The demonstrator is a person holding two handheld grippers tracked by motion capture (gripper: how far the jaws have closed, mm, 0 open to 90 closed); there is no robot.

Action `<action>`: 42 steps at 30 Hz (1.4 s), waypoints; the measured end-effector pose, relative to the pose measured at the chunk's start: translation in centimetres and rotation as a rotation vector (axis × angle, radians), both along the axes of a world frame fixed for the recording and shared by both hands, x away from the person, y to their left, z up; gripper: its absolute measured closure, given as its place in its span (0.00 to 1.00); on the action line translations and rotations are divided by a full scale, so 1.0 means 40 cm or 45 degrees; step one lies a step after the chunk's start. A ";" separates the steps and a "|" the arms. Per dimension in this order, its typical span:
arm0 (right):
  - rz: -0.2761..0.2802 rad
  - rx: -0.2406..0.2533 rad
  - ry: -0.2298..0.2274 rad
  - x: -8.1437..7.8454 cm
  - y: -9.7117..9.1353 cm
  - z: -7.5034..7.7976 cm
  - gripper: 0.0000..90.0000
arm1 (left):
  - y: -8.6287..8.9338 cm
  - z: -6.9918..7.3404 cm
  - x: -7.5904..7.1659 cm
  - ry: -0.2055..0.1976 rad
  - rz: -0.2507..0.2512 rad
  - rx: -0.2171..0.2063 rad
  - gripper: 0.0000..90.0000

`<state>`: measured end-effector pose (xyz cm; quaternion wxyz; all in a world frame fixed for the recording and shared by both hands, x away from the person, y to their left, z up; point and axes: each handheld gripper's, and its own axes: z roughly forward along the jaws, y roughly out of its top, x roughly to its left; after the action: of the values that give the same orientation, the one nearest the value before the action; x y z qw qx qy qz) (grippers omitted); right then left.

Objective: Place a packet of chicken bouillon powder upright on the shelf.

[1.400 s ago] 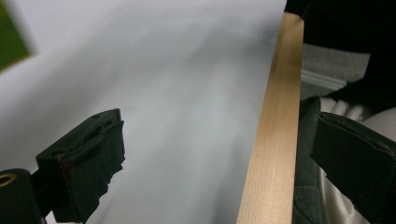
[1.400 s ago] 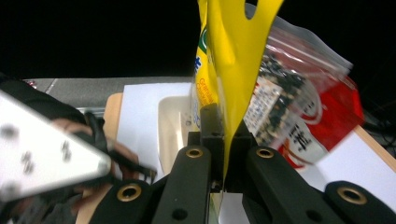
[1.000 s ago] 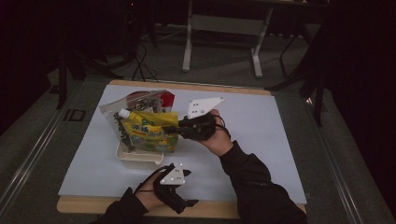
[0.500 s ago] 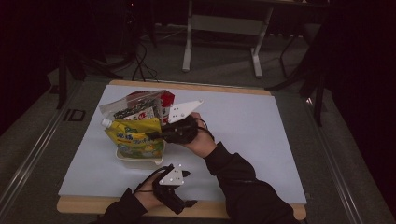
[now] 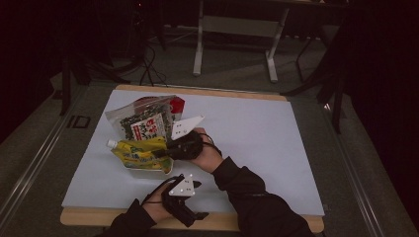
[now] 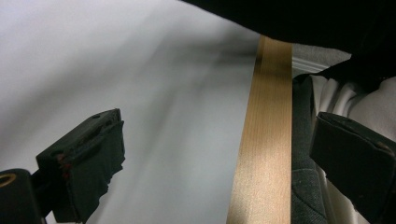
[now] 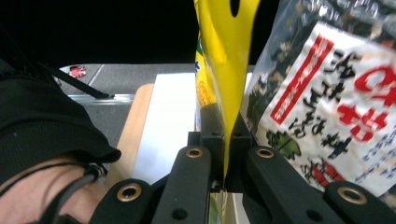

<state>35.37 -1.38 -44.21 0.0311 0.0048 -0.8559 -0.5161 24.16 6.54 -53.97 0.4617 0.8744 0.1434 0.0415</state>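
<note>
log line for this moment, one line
right gripper: shut on yellow pouch | left gripper: open, at table's near edge | seaweed bag: beside pouch

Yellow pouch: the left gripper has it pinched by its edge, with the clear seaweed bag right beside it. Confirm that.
Wrong gripper. The right gripper, not the left, has the yellow pouch pinched by its edge; the right gripper view shows its fingers closed on it. The left gripper sits open over the table's near edge. The seaweed bag is indeed right beside the pouch.
</note>
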 end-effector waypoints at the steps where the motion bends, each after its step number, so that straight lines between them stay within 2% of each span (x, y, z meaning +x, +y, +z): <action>1: -0.004 -0.007 0.005 0.001 -0.001 -0.007 1.00 | 0.000 0.000 0.000 -0.001 0.000 0.000 0.05; 4: -0.005 -0.031 0.015 0.004 -0.005 -0.031 1.00 | -0.001 -0.001 -0.001 0.005 0.000 -0.003 0.05; 6: -0.011 -0.017 0.043 0.007 -0.013 -0.041 1.00 | -0.001 -0.002 0.000 0.008 0.003 -0.002 0.05; 11: -0.020 -0.039 0.013 0.001 -0.012 -0.037 0.97 | -0.003 -0.001 0.002 0.005 0.001 0.000 0.05; 12: -0.023 -0.012 0.013 0.004 -0.019 -0.030 0.88 | -0.004 0.000 0.001 0.001 -0.003 -0.001 0.05; 14: -0.036 -0.002 0.005 0.004 -0.028 -0.022 0.83 | -0.004 0.000 0.001 0.004 -0.003 -0.003 0.05; 16: -0.042 0.001 0.010 0.007 -0.040 -0.015 0.82 | -0.004 -0.001 0.000 0.001 -0.002 0.000 0.05; 20: -0.074 0.007 -0.003 0.008 -0.066 -0.010 0.72 | -0.005 0.001 -0.001 0.007 -0.002 -0.001 0.05; 22: -0.080 0.008 -0.003 0.009 -0.073 -0.008 0.72 | -0.005 0.001 -0.001 0.007 -0.002 -0.001 0.05; 25: -0.121 0.018 -0.011 0.010 -0.105 -0.004 0.60 | -0.006 0.003 -0.001 0.007 0.005 -0.005 0.05; 28: -0.142 0.024 -0.010 0.010 -0.122 -0.003 0.58 | -0.007 0.002 -0.001 0.010 0.002 -0.004 0.05; 29: -0.163 0.039 -0.009 0.009 -0.138 -0.004 0.52 | -0.008 0.000 -0.001 0.011 0.001 -0.007 0.05; 32: -0.197 0.045 -0.008 0.008 -0.171 -0.010 0.47 | -0.008 0.001 -0.001 0.011 -0.001 -0.003 0.05; 34: -0.197 0.045 -0.008 0.008 -0.171 -0.010 0.47 | -0.008 0.001 -0.001 0.010 0.000 -0.002 0.05; 37: -0.258 0.025 0.001 0.005 -0.232 -0.027 0.38 | -0.007 0.002 0.000 0.020 0.002 -0.012 0.05; 42: -0.298 0.006 0.035 0.003 -0.288 -0.056 0.31 | -0.007 0.001 -0.002 0.016 0.005 -0.007 0.05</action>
<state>35.49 -12.91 -46.47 -0.0177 -0.1021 -0.8489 -0.5184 24.10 6.27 -53.91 0.4633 0.8730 0.1481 0.0366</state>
